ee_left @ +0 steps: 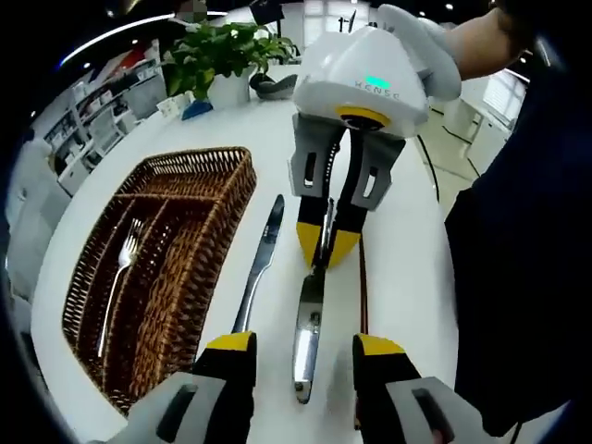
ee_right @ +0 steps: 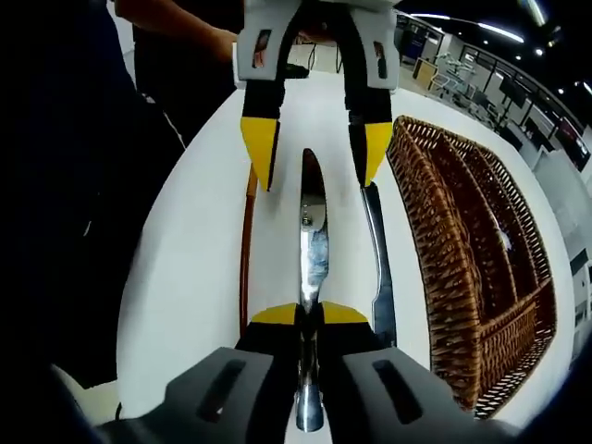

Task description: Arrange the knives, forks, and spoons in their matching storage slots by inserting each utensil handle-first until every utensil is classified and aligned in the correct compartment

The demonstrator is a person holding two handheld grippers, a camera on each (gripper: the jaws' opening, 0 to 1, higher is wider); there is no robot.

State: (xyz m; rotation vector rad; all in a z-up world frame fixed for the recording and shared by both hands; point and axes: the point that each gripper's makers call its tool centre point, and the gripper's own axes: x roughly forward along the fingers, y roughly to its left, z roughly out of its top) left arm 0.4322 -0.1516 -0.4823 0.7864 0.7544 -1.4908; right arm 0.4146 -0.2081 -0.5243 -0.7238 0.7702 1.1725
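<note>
Right gripper (ee_left: 327, 248) angled down, clenched on a shiny steel knife (ee_left: 308, 331), left gripper (ee_left: 305, 356) released just beside its handle, woven wicker tray (ee_left: 199, 217) on white worktop (ee_left: 407, 259)

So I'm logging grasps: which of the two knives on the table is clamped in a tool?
The knife nearer the dark cable, pinched by the right tool. The other knife, beside the basket, lies untouched.

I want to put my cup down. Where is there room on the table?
Bare white table lies between the brown wicker tray and the potted green plant. It is crowded beside the tray: two silver knives and a thin brown stick lie there, between both grippers.
</note>
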